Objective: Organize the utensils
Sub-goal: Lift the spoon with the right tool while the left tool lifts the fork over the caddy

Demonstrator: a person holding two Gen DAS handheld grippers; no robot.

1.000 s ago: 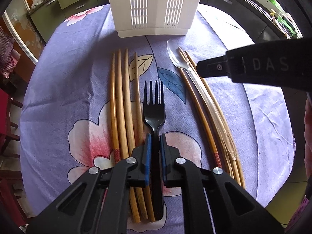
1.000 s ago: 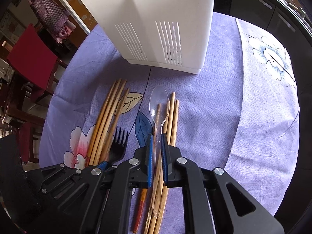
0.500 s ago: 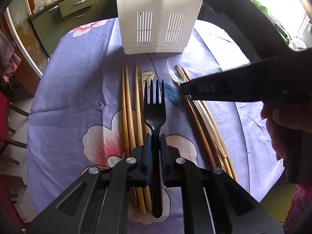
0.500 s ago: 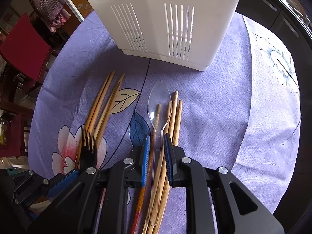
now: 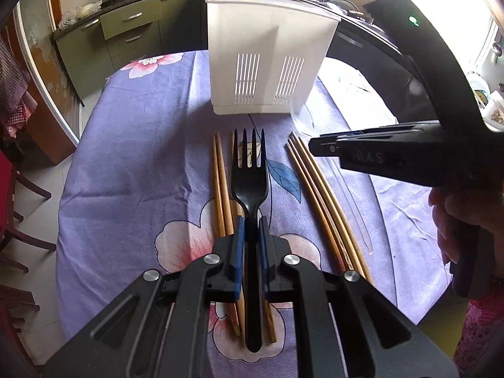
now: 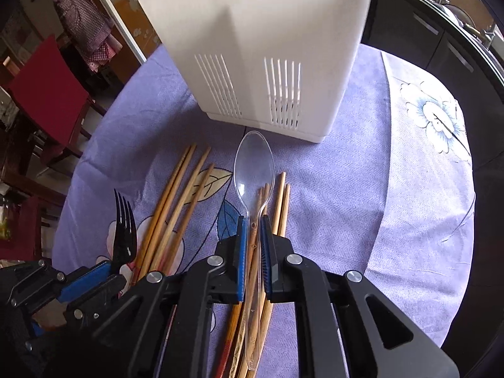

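My left gripper (image 5: 250, 225) is shut on the handle of a black plastic fork (image 5: 249, 182), held off the cloth with its tines toward the white slotted utensil holder (image 5: 264, 63). My right gripper (image 6: 252, 225) is shut, pads pressing the thin handle of a clear plastic spoon (image 6: 253, 163) whose bowl points at the holder (image 6: 261, 50). The spoon runs just over a group of wooden chopsticks (image 6: 280, 204). A second group of chopsticks (image 6: 176, 201) lies further left. In the right wrist view the left gripper (image 6: 115, 267) with the fork (image 6: 124, 223) is low on the left.
A round table carries a purple flowered cloth (image 5: 135, 145). Its edge drops off close on the left and right. A person's hand (image 5: 453, 220) holds the right gripper's handle. A red chair (image 6: 47, 94) and green kitchen cabinets (image 5: 132, 34) stand beyond the table.
My left gripper has risen with the fork, away from the chopsticks. The right gripper's jaws widened slightly around the spoon handle, then closed on it.
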